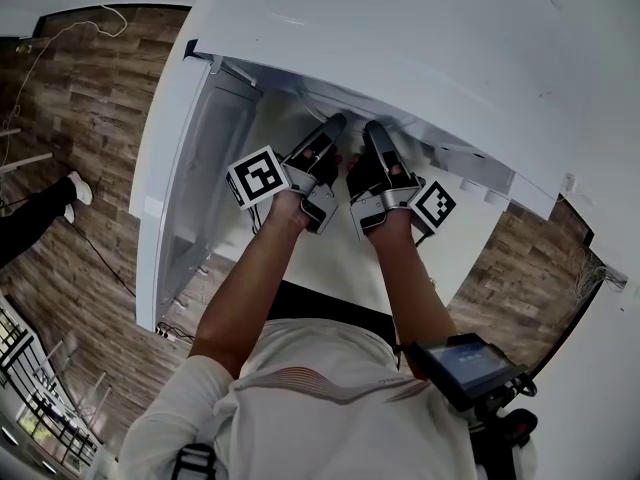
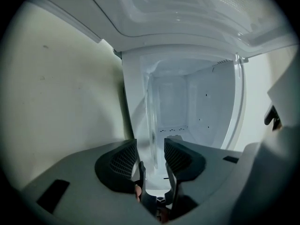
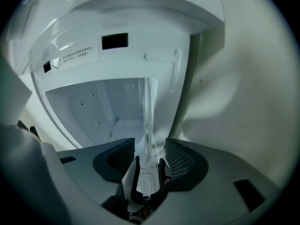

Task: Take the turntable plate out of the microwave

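The white microwave stands open, its door swung out to the left. Both grippers reach into its cavity side by side, rolled onto their sides. The clear glass turntable plate shows edge-on as a thin bright line. It runs between the jaws of my left gripper, with a gap on each side, so this gripper is open. The same plate edge passes between the jaws of my right gripper, also open and not touching it. In the head view the left gripper and right gripper hide the plate.
The cavity's white walls and door frame lie close around both grippers. Wood flooring runs left of the microwave, where a bystander's white shoe shows. A dark device hangs at the wearer's waist.
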`<state>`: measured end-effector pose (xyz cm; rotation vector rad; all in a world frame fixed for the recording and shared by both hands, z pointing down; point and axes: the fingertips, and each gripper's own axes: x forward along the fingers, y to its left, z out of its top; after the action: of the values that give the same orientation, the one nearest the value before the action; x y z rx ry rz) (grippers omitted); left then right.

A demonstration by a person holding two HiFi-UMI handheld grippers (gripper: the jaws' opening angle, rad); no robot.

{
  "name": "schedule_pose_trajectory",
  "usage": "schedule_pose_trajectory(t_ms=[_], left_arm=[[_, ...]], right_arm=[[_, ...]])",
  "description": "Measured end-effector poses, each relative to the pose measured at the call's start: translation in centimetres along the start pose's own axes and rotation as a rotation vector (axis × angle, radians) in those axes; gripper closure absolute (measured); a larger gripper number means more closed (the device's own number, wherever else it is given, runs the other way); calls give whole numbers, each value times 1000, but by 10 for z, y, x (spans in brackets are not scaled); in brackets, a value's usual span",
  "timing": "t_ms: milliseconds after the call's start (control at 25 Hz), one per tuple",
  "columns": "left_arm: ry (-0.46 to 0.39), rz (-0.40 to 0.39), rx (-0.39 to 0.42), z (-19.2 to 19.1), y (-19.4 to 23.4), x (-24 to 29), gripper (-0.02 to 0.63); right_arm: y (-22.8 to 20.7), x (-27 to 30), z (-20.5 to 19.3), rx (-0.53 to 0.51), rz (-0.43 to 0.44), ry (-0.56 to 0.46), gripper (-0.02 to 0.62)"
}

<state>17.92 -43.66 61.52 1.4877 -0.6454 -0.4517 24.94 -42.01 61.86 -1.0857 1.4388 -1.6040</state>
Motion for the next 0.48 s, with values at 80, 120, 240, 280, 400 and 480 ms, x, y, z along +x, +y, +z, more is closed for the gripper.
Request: schedule_pose_trajectory(t_ms=[80, 120, 240, 280, 400, 480], left_arm=[[5, -4, -11, 1, -3, 2, 414], [10, -8, -16, 1, -5, 2, 414], [35, -21, -16, 0, -11, 7, 422], [43, -18, -13, -1, -11, 8, 433], [55, -12, 0, -1, -11, 10, 483], [54, -8, 7, 0, -10, 8, 511]], right_arm=[[2, 2, -1, 15, 9, -5, 409], [4, 3, -2, 25, 15, -6, 408], [5, 4, -4, 57, 29, -8, 410], [4, 4, -4, 64, 32, -11, 410], [4, 5, -4, 83, 50, -12, 410], [5, 6, -6, 86, 57, -1, 410]])
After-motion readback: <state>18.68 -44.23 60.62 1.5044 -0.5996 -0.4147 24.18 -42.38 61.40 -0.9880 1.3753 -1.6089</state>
